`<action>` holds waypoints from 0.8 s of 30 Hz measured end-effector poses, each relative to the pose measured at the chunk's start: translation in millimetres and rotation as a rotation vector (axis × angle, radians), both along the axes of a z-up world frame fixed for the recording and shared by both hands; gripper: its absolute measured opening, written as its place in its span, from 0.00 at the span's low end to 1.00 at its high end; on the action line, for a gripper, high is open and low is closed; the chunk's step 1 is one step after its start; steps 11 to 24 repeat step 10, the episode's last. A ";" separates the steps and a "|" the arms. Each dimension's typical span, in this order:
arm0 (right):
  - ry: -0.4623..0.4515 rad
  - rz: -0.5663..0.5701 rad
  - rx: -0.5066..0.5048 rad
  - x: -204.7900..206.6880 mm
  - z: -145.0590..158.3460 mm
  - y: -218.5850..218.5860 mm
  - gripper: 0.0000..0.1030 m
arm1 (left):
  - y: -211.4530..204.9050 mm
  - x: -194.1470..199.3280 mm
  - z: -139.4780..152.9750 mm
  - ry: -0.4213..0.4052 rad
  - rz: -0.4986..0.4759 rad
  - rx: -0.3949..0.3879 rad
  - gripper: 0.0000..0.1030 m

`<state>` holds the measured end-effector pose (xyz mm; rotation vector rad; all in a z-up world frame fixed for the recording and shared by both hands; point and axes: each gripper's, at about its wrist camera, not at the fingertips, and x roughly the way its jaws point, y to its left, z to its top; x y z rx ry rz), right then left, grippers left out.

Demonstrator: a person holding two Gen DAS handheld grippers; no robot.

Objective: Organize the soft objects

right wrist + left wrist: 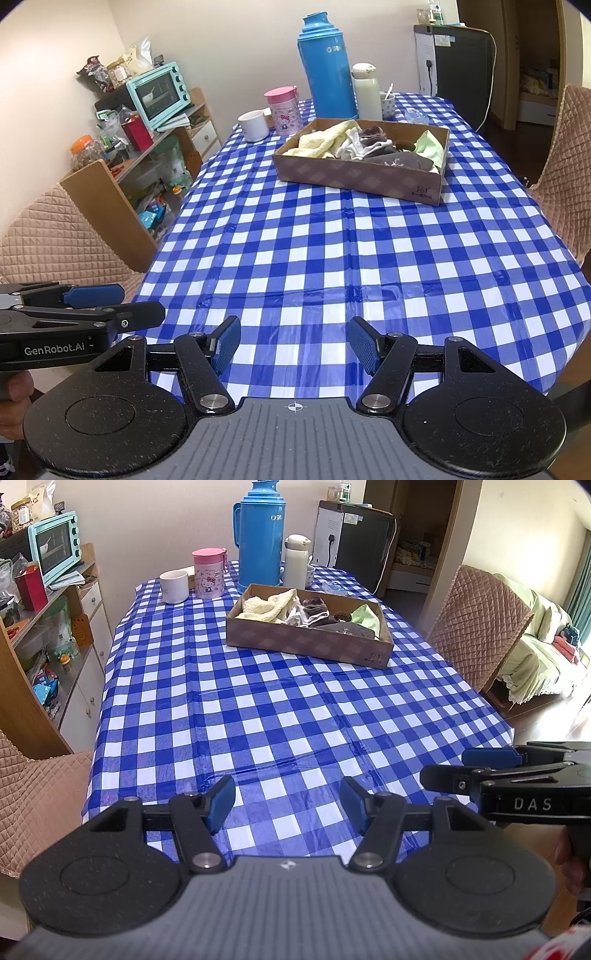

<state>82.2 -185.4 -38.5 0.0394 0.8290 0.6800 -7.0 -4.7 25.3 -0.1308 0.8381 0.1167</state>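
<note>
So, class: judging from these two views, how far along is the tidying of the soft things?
Done: the cloths and socks lie in the cardboard box; none on the checked tablecloth. In hand: nothing, left gripper and right gripper open. Left: perhaps only straightening.

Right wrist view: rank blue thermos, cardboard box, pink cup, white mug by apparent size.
1. cardboard box
2. blue thermos
3. pink cup
4. white mug, close to the pink cup, so that order is unsure.
</note>
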 end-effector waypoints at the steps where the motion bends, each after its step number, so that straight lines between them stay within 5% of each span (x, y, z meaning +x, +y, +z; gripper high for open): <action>1: 0.001 -0.001 0.000 0.4 -0.1 0.4 0.63 | 0.3 0.0 -0.4 0.001 0.000 0.000 0.58; 24: 0.010 -0.010 -0.005 7.2 -1.7 0.2 0.63 | -4.6 10.2 -3.8 0.014 -0.006 0.002 0.58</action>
